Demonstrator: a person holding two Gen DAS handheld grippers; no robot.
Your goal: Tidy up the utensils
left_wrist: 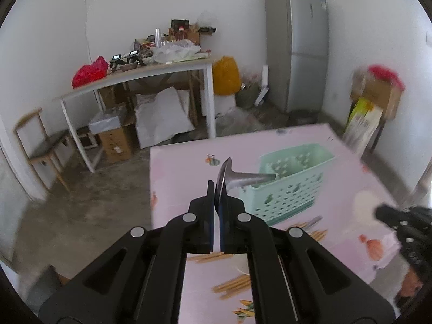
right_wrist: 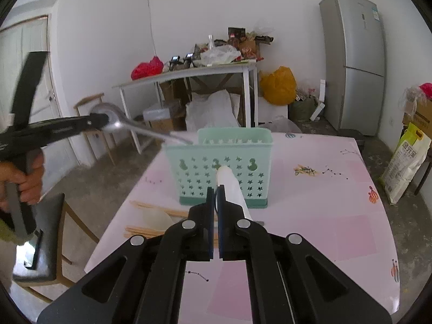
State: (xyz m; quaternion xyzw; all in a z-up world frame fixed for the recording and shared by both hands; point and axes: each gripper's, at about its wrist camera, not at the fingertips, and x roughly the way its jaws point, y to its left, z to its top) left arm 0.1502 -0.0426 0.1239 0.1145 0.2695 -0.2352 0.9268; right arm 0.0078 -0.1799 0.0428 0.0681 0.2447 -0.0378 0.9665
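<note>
One green basket [right_wrist: 220, 167], left gripper [left_wrist: 218, 189] clamped on one metal spoon [left_wrist: 243, 179], right gripper [right_wrist: 215, 193] clamped on one white spoon [right_wrist: 229, 183]

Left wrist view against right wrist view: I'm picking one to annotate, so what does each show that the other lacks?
Only the left wrist view shows chopsticks scattered near the table's front edge.

Only the right wrist view shows the white utensil in the right claw, and the hand holding the left tool.

Both show the metal spoon gripped by the left claw, the green basket, the pink table and the fridge.
</note>
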